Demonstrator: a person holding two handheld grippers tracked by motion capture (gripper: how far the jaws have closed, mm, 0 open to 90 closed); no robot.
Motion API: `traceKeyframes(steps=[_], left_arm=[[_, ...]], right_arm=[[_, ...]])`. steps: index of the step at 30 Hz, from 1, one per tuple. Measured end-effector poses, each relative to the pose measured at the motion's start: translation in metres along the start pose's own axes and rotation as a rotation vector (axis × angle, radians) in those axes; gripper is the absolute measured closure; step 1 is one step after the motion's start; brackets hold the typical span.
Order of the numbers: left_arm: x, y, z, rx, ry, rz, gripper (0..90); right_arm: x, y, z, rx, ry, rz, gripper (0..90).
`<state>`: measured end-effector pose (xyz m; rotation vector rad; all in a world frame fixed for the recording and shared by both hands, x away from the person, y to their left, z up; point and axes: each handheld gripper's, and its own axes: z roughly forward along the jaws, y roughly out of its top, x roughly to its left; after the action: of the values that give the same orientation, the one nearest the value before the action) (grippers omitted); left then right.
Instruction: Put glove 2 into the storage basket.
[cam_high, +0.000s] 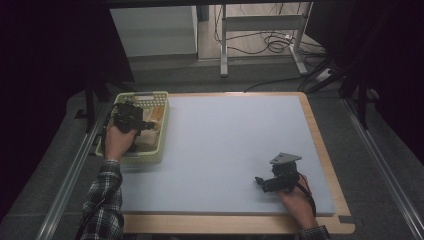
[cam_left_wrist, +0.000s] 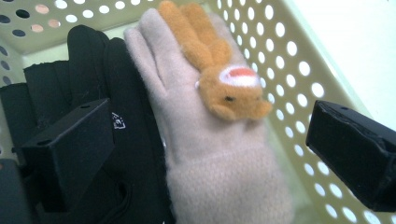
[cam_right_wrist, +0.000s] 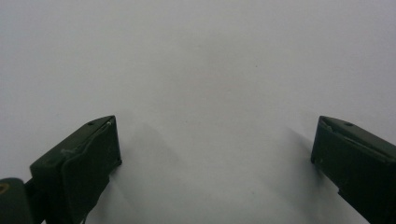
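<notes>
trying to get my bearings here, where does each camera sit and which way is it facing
High view: above the person's side, looking forward and down on the table; both forearms, left gripper, right gripper.
Left gripper view: on that gripper, looking into the basket at a beige glove and black glove; open jaws.
Right gripper view: facing the bare mat; open jaws.
Shared: basket, high and left.

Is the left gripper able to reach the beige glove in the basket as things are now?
Probably yes. The left gripper hangs over the basket with its fingers wide apart, and the beige glove lies right below them, uncovered. The black glove lies beside it, not over it.
</notes>
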<state>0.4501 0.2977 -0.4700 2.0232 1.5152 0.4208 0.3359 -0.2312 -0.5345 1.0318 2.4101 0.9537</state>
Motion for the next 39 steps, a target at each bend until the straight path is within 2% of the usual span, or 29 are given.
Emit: traceKeyframes(steps=[5, 13, 20, 26, 30, 35, 39], left_arm=[[-0.005, -0.004, -0.007, -0.030, -0.019, 0.019, 2.0], [-0.028, -0.007, -0.025, -0.078, -0.058, 0.100, 2.0], [-0.061, -0.015, -0.037, -0.115, -0.108, 0.184, 2.0], [-0.096, -0.025, -0.041, -0.149, -0.162, 0.253, 1.9], [-0.120, -0.034, -0.042, -0.160, -0.200, 0.314, 1.8], [-0.150, -0.050, -0.038, -0.172, -0.260, 0.373, 1.8], [-0.168, -0.068, -0.031, -0.167, -0.293, 0.406, 1.7]], right_arm=[[0.000, 0.000, 0.000, 0.000, 0.000, 0.000, 1.0], [0.000, 0.000, 0.000, 0.000, 0.000, -0.002, 1.0], [0.000, 0.001, 0.000, 0.002, 0.000, -0.004, 1.0], [0.000, 0.001, 0.000, 0.003, 0.000, -0.002, 1.0], [0.000, 0.001, 0.000, 0.003, 0.000, -0.002, 1.0], [0.000, 0.001, 0.000, 0.003, 0.000, -0.002, 1.0], [0.000, 0.001, 0.000, 0.003, -0.001, -0.002, 1.0]])
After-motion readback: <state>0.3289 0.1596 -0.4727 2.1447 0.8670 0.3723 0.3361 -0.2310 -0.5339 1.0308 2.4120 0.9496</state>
